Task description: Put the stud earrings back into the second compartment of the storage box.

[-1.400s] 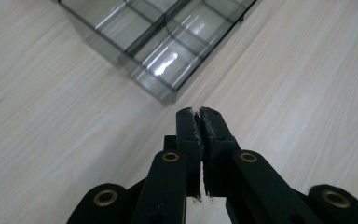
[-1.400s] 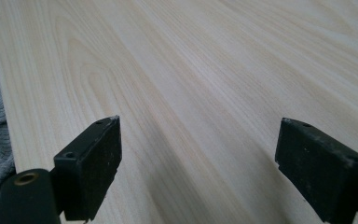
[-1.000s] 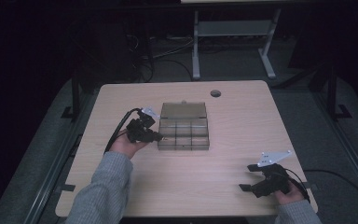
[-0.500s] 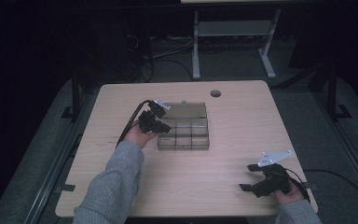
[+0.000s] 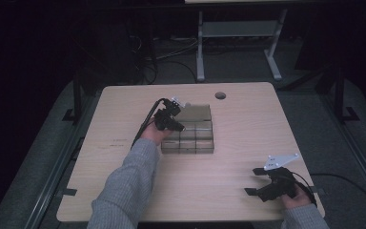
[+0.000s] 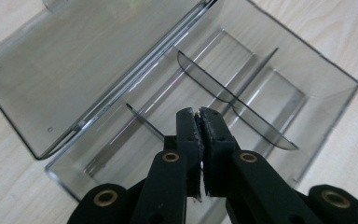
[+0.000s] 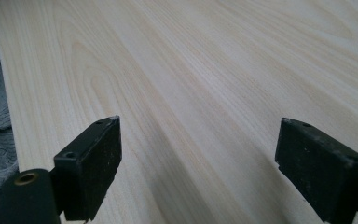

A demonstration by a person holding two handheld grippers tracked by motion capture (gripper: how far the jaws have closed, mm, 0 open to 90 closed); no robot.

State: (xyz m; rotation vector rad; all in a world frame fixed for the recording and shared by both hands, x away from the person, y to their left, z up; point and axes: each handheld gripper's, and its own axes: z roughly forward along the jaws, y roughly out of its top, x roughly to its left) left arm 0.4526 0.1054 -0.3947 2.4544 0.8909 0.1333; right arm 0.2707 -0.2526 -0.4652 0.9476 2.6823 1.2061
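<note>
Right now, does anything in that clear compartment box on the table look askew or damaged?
Yes: inside the clear smoky plastic compartment box, one curved divider leans diagonally across the straight partitions instead of standing in line. Its hinged lid lies open flat. Nothing looks cracked or spilled.

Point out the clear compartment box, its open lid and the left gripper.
clear compartment box (image 6: 307, 100), left gripper view, on its far side wall.
open lid (image 6: 88, 60), left gripper view, on the flat panel.
left gripper (image 6: 198, 114), left gripper view, where its shut fingertips meet.
</note>
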